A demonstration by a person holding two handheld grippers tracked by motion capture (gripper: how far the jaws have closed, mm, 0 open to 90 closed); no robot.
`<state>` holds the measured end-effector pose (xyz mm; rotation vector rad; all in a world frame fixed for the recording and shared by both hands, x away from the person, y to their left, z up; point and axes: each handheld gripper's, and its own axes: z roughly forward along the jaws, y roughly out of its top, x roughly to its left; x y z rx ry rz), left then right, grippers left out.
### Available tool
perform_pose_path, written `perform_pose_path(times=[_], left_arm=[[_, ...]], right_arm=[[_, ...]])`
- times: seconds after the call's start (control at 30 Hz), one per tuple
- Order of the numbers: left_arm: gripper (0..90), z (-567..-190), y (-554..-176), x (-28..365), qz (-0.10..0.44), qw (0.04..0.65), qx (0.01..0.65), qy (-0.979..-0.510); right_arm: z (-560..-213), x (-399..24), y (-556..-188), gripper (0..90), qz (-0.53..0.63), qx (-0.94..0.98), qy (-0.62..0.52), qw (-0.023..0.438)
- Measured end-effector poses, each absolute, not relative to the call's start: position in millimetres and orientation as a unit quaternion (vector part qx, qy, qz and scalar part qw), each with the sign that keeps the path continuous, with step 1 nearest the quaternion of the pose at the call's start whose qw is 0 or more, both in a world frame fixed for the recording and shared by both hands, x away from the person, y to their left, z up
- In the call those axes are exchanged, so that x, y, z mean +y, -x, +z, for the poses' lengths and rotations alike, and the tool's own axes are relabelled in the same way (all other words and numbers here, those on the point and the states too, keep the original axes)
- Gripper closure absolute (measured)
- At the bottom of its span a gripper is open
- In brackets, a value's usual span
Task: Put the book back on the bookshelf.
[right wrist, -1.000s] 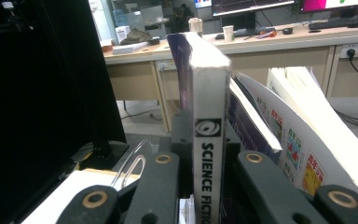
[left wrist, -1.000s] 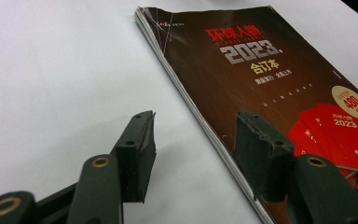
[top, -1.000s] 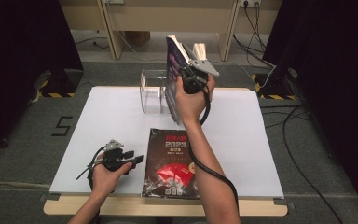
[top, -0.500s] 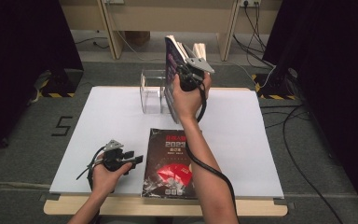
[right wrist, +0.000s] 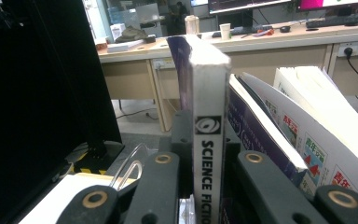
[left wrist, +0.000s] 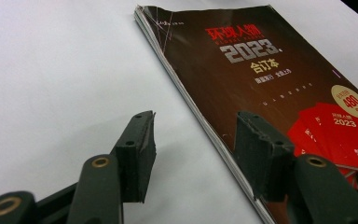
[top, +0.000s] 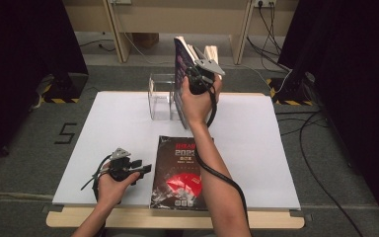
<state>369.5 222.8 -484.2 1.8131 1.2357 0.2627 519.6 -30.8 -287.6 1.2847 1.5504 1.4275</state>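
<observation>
One book (right wrist: pixel 208 140), spine clamped upright in right gripper (top: pixel 201 74) for slotting into clear stand (top: pixel 161 96); left gripper (left wrist: pixel 193 154) idle, jaws apart, beside flat magazine (top: pixel 181 173).

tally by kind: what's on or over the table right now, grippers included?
Books held upright: 1, the science fiction book clamped in the right gripper
Magazines lying flat: 1, the dark magazine
Clear holders: 1, the clear holder
Grippers: 2, with the left gripper open beside the magazine
Total: 5
</observation>
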Motion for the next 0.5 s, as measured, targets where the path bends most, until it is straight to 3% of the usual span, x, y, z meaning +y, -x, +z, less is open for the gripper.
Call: perform_pose_path(times=[0.5], left_arm=[[47.4,-484.9,-369.5,223.4,0.105,0.451,0.499,-0.733]], right_arm=[[-289.7,-22.2,-530.5,83.0,0.541,0.59,-0.495,0.339]])
